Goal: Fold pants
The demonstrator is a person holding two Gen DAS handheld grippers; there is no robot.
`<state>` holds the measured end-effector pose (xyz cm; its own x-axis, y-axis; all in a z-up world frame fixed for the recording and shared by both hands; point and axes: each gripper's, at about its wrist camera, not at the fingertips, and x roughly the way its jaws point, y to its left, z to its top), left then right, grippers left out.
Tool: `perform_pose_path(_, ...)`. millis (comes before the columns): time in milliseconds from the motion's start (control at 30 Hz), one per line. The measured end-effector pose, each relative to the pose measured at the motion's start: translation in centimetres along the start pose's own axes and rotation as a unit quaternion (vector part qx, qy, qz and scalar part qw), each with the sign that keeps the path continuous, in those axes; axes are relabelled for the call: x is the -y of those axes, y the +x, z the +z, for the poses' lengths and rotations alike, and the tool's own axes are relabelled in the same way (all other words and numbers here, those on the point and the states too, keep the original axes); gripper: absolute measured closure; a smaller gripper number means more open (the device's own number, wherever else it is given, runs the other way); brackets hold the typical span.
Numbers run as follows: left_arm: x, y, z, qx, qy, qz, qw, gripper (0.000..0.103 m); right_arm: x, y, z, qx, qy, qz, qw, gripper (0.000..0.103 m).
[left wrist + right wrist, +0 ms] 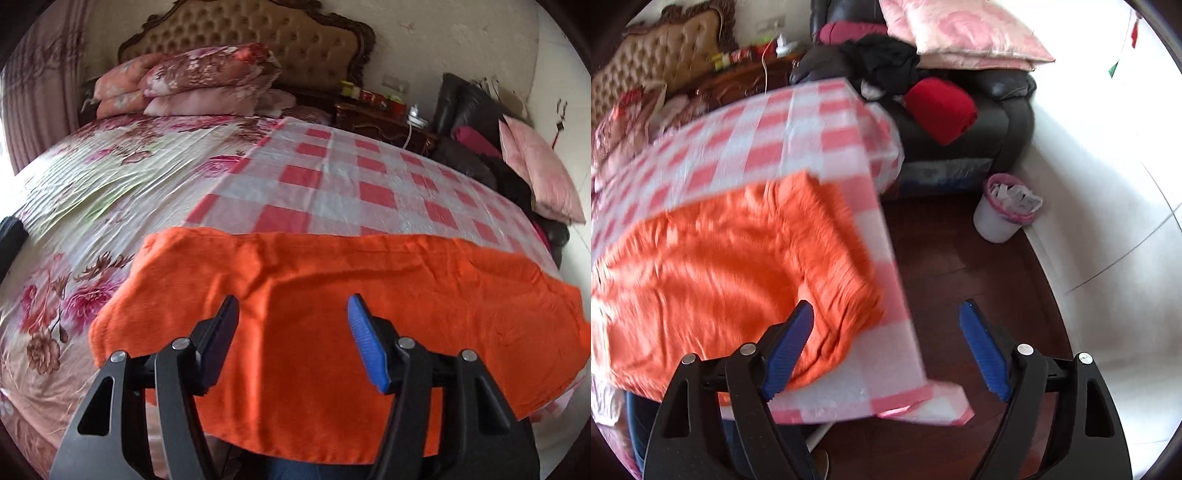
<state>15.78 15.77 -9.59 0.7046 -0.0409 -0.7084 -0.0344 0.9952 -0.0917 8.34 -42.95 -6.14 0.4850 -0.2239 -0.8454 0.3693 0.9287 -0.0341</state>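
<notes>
Pants (pixel 332 325) of bright orange fleece are lying folded across the near edge of the bed, partly on the pink checked sheet (pixel 354 192) and partly on the floral bedspread (pixel 110 177). The left gripper (pixel 291 306) is hovering above the cloth with its jaws standing wide, nothing between them. The right gripper (pixel 886 314) is hanging over the bed's corner, jaws likewise spread wide and gripping nothing, its left finger above the pants' end, its right finger over the dark wooden floor (pixel 960 266).
</notes>
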Motion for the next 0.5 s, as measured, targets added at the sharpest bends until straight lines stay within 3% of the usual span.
perform_pose_path(100,3.9,1.0,-0.3,-0.010,0.034,-0.026,0.9990,0.040,-2.3,1.1,3.6,0.011,-0.068,0.039,0.997,0.022)
perform_pose_path(133,4.9,1.0,-0.5,-0.012,0.041,-0.040,0.9983,0.039,-3.1,2.5,5.2,0.001,-0.090,0.051,0.995,0.018)
perform_pose_path(200,6.3,0.6,-0.9,-0.013,0.049,-0.054,0.9973,0.037,-3.7,5.0,7.2,-0.025,-0.102,0.041,0.994,0.017)
perform_pose_path(333,6.2,-0.2,-2.1,-0.017,0.052,-0.037,0.9978,0.035,-3.4,9.3,9.9,-0.080,-0.077,0.071,0.991,0.017)
perform_pose_path(433,4.6,-0.5,-2.4,-0.027,0.028,-0.021,0.9990,0.035,-4.7,10.7,10.1,-0.102,-0.094,0.135,0.981,0.018)
perform_pose_path(467,4.1,-0.4,-2.4,-0.029,0.020,-0.016,0.9993,0.035,-5.0,11.0,10.0,-0.105,-0.098,0.146,0.979,0.020)
perform_pose_path(500,3.6,-0.7,-2.5,-0.029,0.016,-0.010,0.9994,0.035,-5.2,11.4,9.9,-0.108,-0.100,0.150,0.978,0.043)
